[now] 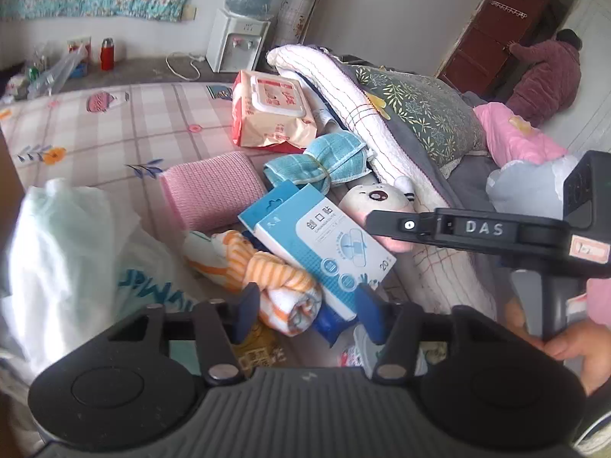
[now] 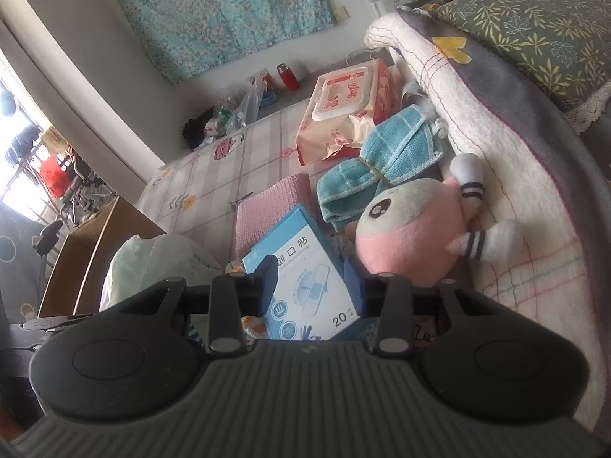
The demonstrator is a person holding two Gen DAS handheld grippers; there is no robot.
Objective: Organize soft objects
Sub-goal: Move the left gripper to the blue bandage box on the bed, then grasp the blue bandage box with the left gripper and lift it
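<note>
Between left jaws: terry towel roll (image 1: 282,286), glossy cardboard box (image 1: 324,244). Beyond them: ribbed pink cloth (image 1: 214,194), crinkly plastic wipes pack (image 1: 273,114). Past right jaws: fuzzy plush toy (image 2: 416,225).

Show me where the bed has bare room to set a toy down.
Free: the checked sheet left of the wipes pack, beyond the pink cloth. Crowded: plaster box, striped towel, blue cloth and plush toy packed against the folded quilt.

Lying on the bed (image 1: 114,122) are one wipes pack (image 1: 273,110), one blue plaster box (image 1: 324,246), one pink plush toy (image 2: 416,229), three cloths — blue (image 1: 324,162), pink (image 1: 214,194), orange-striped (image 1: 263,278) — and one plastic bag (image 1: 68,236).
</note>
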